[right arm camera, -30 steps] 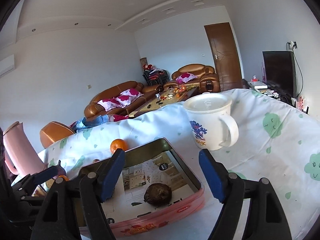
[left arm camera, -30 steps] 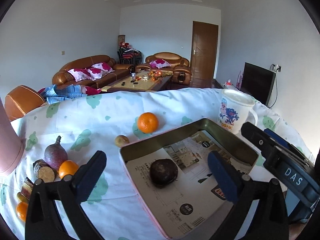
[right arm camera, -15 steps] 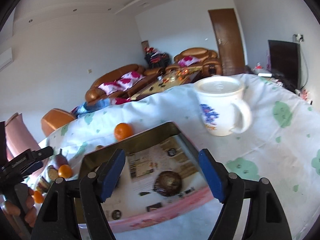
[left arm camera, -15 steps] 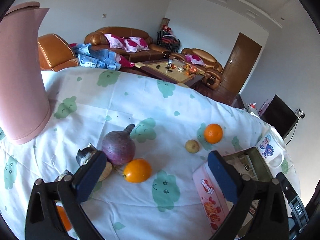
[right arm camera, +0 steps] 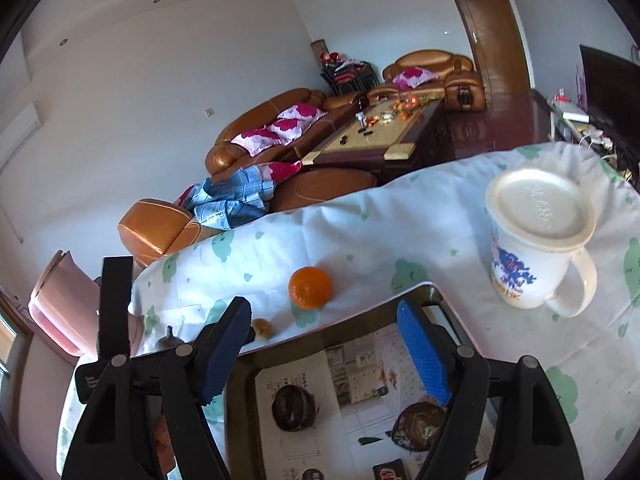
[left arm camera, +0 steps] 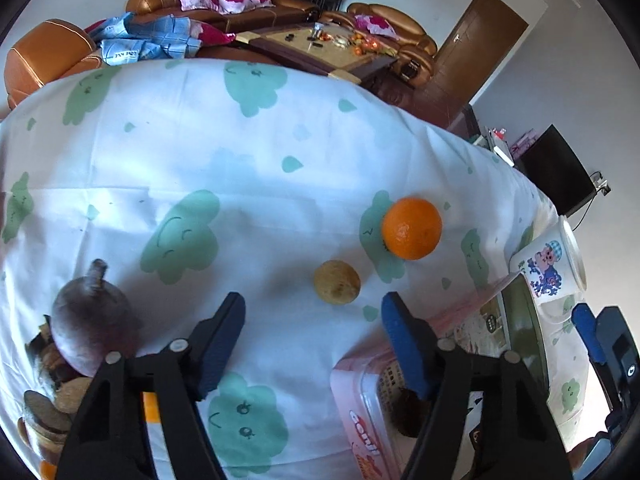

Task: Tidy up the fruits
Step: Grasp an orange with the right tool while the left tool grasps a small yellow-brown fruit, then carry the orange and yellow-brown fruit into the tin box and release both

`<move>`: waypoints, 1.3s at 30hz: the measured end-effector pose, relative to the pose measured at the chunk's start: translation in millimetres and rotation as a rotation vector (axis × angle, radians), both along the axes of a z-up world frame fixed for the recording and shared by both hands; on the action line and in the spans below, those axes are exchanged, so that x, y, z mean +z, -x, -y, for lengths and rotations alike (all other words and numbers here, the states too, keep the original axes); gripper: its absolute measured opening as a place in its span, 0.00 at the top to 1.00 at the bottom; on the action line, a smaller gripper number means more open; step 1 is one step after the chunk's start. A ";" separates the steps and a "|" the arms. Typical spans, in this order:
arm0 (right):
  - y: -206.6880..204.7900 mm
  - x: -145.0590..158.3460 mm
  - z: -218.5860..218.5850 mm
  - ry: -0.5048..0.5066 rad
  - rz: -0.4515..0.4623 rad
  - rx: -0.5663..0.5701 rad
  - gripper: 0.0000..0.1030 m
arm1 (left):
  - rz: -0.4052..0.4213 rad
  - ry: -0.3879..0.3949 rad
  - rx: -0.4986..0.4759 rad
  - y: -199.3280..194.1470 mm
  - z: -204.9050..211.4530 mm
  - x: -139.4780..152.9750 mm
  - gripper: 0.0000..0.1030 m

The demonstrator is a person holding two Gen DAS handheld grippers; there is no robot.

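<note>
My left gripper [left arm camera: 314, 332] points down at the tablecloth, its jaws closing with nothing between them. A small yellow-brown fruit [left arm camera: 337, 282] lies just past its fingertips, and an orange [left arm camera: 412, 228] sits further off to the right. A purple bulb-shaped vegetable [left arm camera: 90, 320] and more pieces lie at the left. My right gripper [right arm camera: 323, 344] hangs open over the pink tin tray [right arm camera: 424, 290], holding nothing. In the tray lies a dark round fruit [right arm camera: 294, 406]. A second dark round shape [right arm camera: 420, 426] is half hidden by my right finger. The orange [right arm camera: 310, 286] and small fruit [right arm camera: 262, 328] lie beyond the tray.
A lidded white mug [right arm camera: 536, 240] stands right of the tray. A pink pitcher [right arm camera: 60, 304] stands at the table's left end. The tray's pink wall [left arm camera: 372, 412] is close to my left gripper's right finger. Sofas and a coffee table lie beyond the table edge.
The left gripper swung off the tray to the left, tipped down toward the small fruit, and its jaws narrowed. The right gripper moved in over the tray.
</note>
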State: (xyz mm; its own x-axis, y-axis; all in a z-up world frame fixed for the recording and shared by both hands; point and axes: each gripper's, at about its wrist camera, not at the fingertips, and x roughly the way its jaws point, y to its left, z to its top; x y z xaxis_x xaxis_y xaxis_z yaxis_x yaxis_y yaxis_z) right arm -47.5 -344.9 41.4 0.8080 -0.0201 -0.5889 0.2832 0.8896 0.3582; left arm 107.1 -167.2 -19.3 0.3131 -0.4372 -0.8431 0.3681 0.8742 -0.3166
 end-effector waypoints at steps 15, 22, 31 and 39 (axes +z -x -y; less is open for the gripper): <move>-72.6 -23.6 22.5 -0.166 -0.158 0.071 0.25 | 0.118 -0.045 -0.041 -4.3 13.8 -11.3 0.71; -117.9 -45.8 8.5 -0.210 -0.264 0.134 0.36 | 0.165 0.033 0.003 -10.5 -20.0 15.9 0.71; -152.9 -54.9 -14.5 -0.015 -0.402 0.129 0.36 | 0.291 0.092 0.098 10.4 -63.0 46.7 0.71; -165.9 -72.0 -28.1 0.181 -0.537 0.167 0.52 | 0.296 0.111 0.150 34.9 -81.1 39.3 0.71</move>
State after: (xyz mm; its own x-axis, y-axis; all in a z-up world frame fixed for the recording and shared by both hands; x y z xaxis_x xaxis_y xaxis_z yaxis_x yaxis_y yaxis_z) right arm 118.5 -316.8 -30.6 0.3983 -0.0563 -0.9155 0.2335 0.9715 0.0418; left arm 72.2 -86.1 20.0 0.6048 -0.4516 -0.6559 0.3278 0.8918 -0.3118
